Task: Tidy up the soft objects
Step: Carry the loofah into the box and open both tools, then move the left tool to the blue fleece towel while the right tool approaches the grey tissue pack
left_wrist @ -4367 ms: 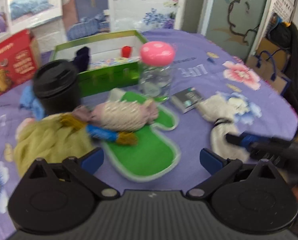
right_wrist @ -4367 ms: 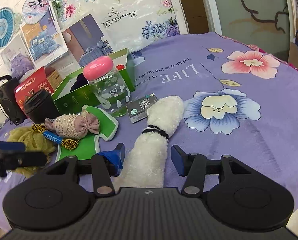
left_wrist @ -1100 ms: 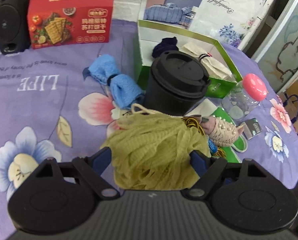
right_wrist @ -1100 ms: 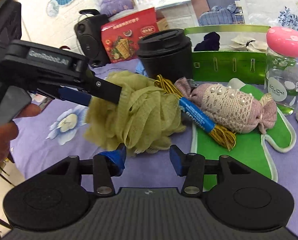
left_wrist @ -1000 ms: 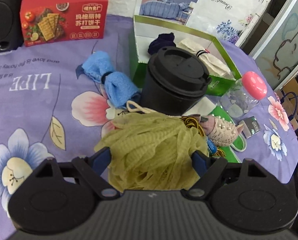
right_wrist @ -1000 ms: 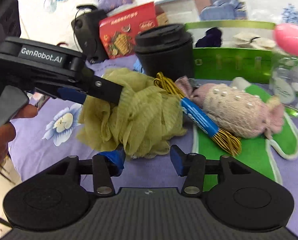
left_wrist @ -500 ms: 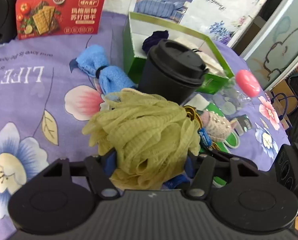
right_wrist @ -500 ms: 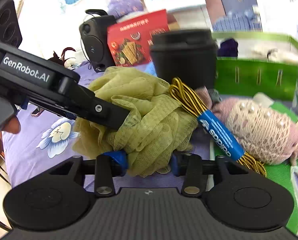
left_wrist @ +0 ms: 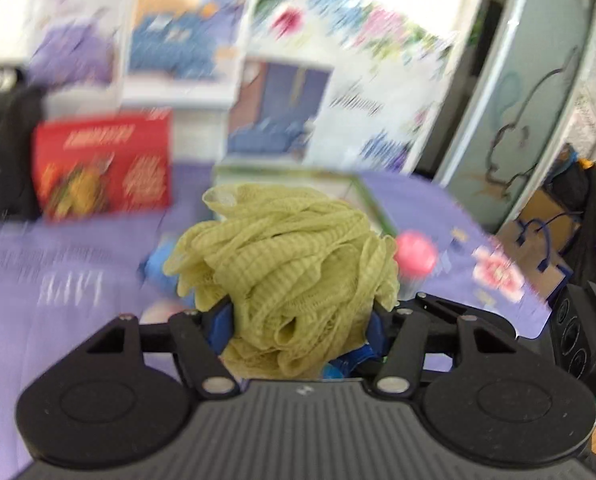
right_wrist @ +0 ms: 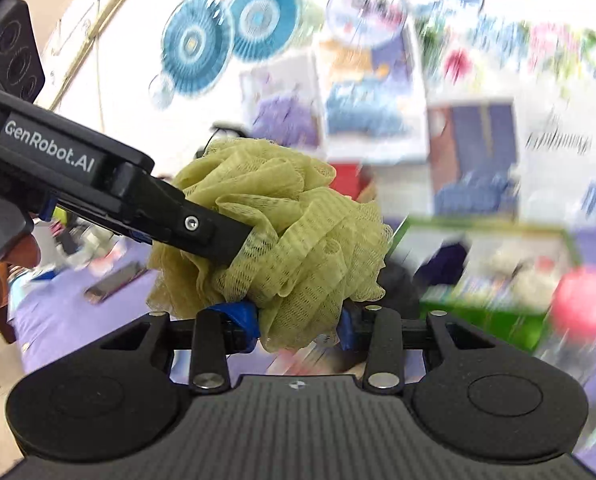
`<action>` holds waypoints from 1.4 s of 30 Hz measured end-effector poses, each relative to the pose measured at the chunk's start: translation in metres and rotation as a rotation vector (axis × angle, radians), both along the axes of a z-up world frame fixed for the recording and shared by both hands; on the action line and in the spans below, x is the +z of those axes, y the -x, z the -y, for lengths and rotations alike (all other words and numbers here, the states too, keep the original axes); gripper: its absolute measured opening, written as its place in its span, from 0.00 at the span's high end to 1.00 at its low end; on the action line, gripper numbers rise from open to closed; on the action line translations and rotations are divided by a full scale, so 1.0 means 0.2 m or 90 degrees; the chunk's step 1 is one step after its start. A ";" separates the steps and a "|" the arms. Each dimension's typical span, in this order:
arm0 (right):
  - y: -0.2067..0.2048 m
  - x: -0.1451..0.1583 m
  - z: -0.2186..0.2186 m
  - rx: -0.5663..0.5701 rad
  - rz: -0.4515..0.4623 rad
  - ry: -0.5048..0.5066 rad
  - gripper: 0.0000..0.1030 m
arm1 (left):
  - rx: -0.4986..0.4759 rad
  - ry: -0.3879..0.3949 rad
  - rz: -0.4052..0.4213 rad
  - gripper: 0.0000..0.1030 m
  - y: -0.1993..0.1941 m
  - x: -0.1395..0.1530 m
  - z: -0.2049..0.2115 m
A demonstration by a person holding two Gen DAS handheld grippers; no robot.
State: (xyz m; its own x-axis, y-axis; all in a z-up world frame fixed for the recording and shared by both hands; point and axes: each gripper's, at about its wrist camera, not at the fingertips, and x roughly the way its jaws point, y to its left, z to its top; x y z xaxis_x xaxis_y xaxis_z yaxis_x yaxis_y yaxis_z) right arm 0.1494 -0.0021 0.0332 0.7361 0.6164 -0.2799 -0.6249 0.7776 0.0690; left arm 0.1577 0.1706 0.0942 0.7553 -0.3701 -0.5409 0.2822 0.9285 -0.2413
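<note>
A yellow-green mesh bath pouf (left_wrist: 290, 272) is held in the air above the purple floral tablecloth. My left gripper (left_wrist: 298, 320) is shut on it from its side. My right gripper (right_wrist: 299, 326) is also shut on the same pouf (right_wrist: 282, 232), and the left gripper's arm (right_wrist: 98, 192) reaches into it from the left in the right wrist view. The green box (right_wrist: 493, 268) with soft items inside lies behind the pouf, blurred. It shows partly behind the pouf in the left wrist view (left_wrist: 337, 180).
A pink-lidded jar (left_wrist: 415, 258) stands right of the pouf; it also shows in the right wrist view (right_wrist: 581, 300). A red cracker box (left_wrist: 102, 168) and a black speaker (left_wrist: 8, 148) stand at the back left. A blue cloth (left_wrist: 158, 272) lies behind the pouf.
Both grippers have closed on the pouf and lifted it off the table. Both views have tilted up and are blurred by the motion.
</note>
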 end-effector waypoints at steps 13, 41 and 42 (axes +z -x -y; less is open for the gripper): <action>-0.77 0.21 0.20 -0.206 -0.074 0.132 0.72 | 0.055 -0.055 -0.040 0.07 -0.97 0.06 0.29; -0.03 -0.18 0.46 -0.176 -0.142 0.012 0.69 | 0.239 -0.018 -0.146 0.07 -0.43 -0.47 -0.38; -0.01 -0.21 0.47 -0.177 -0.155 0.018 0.69 | 0.245 -0.017 -0.155 0.06 -0.42 -0.50 -0.39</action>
